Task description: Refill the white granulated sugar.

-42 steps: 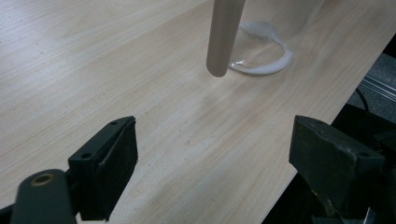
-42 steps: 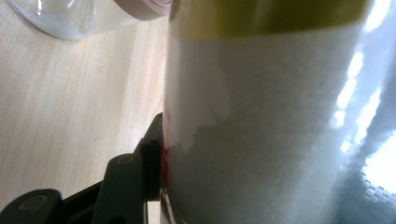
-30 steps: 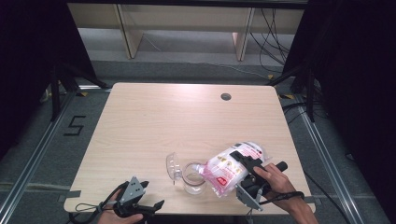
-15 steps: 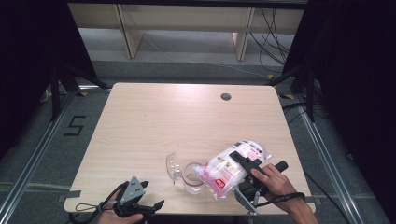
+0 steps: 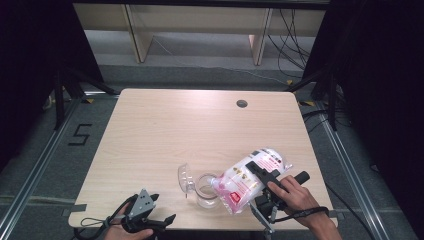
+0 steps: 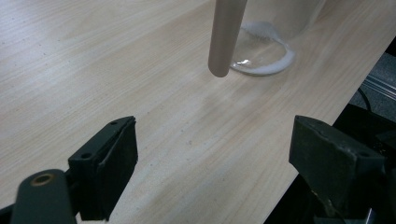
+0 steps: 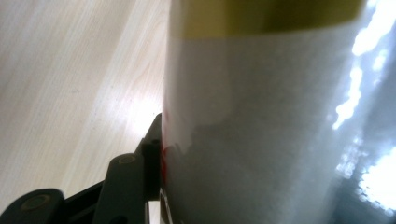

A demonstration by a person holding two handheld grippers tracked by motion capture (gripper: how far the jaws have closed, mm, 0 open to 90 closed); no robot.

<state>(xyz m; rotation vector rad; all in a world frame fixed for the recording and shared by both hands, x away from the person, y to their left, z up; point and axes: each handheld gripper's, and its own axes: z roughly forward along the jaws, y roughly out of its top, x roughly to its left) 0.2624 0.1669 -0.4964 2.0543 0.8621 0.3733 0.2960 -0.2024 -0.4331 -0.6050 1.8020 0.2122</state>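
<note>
Now glossy plastic bag [image 5: 247, 179] clamped in right gripper [image 5: 263, 186] over round clear jar [image 5: 205, 189]; left gripper [image 5: 150, 220] agape.

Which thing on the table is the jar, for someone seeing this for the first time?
Start at the table's near edge, right of centre, where the right gripper holds a tilted white-and-pink bag. The jar stands at the bag's lower end. It is clear glass and upright, with its hinged lid swung open to the left.
</note>
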